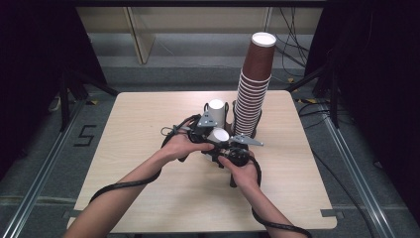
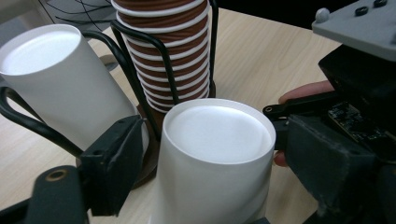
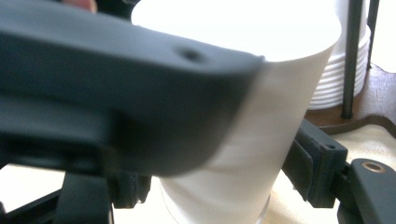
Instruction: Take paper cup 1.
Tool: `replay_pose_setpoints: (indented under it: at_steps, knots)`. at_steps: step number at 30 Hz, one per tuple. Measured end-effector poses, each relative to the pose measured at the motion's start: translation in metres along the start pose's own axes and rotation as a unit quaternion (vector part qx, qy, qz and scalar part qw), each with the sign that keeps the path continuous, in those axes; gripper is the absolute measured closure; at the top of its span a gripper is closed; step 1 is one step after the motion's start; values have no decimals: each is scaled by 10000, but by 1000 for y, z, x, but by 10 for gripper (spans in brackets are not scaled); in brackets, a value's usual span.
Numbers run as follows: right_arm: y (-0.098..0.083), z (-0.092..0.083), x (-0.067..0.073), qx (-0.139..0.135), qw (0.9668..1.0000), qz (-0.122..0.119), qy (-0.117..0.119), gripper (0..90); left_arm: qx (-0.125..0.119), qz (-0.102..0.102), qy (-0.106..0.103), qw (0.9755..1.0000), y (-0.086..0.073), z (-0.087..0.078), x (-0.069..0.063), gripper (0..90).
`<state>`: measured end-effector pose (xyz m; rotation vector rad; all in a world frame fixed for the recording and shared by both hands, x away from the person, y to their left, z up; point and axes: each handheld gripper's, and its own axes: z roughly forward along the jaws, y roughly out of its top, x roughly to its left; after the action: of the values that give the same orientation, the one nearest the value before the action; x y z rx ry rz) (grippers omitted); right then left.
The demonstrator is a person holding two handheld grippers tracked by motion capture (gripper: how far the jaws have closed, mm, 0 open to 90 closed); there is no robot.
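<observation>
Tall brown cup stack (image 1: 255, 84) w/ white rims stands in a black wire rack (image 1: 243, 130) at table's (image 1: 148, 139) 1 o'clock area, top cup upside down, white base up. Just beside it at its 9 o'clock, a second white stack (image 2: 56, 84), also inverted, in its own wire holder on the same brown base. Table is light wood, rounded corners. Off the table: grey floor w/ a "5" mark (image 1: 84, 135) at 9 o'clock, metal rails (image 1: 44, 158) along both sides, loose black cables (image 1: 292, 44) at 1 o'clock, pale wall panels at 12, dark curtains (image 1: 34, 59) left & right.
</observation>
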<state>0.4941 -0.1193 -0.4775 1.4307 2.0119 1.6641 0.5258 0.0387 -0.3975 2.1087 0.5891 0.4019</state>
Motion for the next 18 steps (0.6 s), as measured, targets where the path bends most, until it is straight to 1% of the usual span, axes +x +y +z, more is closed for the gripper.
replay_pose_setpoints:
  at_steps: [1, 2, 3, 4, 5, 6, 7, 8, 9, 10, 11, 12, 13, 14, 15, 16, 17, 18]
  knots:
    - [0, 0, -4, -36, 9999, -147, -45, 320, -17, 16, 1, 10000, 0, -1, 0, 174]
    - [0, 0, -5, -1, 9999, -101, 2, 320, -58, 8, 17, 10000, 0, -2, 0, 161]
    - [0, -1, -6, -10, 10000, -70, -49, 320, -76, 32, 20, 10000, 0, -3, 0, 153]
    - [0, -2, -9, -32, 10000, -12, -33, 320, -102, 76, 46, 9999, -1, -7, 1, 144]
    - [0, -2, -9, -32, 10000, -12, -33, 320, -102, 76, 46, 9999, -1, -7, 1, 142]
    - [0, -4, -7, 29, 9997, 216, -69, 320, -132, 78, 65, 9999, -1, -9, 1, 142]
    - [1, -5, -12, -39, 9999, 113, -81, 320, -158, 105, 65, 9998, -1, -12, 1, 136]
    - [1, -4, -14, -52, 9999, 59, -121, 320, -183, 116, 58, 9997, -2, -13, 1, 132]
    - [1, -6, -14, -40, 9998, 156, -112, 320, -239, 100, 59, 9996, -2, -15, 0, 129]
    - [1, -6, -16, -65, 9999, 99, -107, 320, -184, 189, 85, 9996, -3, -18, 1, 124]
    - [2, -7, -17, -58, 9999, 122, -94, 320, -173, 248, 91, 9995, -6, -20, 1, 115]
    - [2, -7, -17, -48, 9998, 169, -90, 319, -167, 266, 85, 9995, -8, -21, 1, 110]
    - [1, -7, -19, -59, 9997, 152, -204, 320, -155, 293, 61, 9994, -10, -22, 0, 102]
    - [2, -7, -20, -99, 9998, 77, -148, 320, -131, 335, 65, 9993, -12, -23, 0, 94]
    - [2, -8, -19, -62, 9998, 159, -109, 319, -131, 335, 65, 9993, -12, -23, 0, 90]
    - [2, -8, -19, -62, 9998, 159, -109, 319, -129, 355, 57, 9993, -14, -23, -1, 90]
    - [2, -9, -19, -42, 9996, 221, -146, 319, -110, 397, 41, 9991, -18, -24, -1, 79]
    - [2, -9, -20, -55, 9997, 172, -155, 319, -110, 397, 41, 9991, -18, -24, -1, 77]
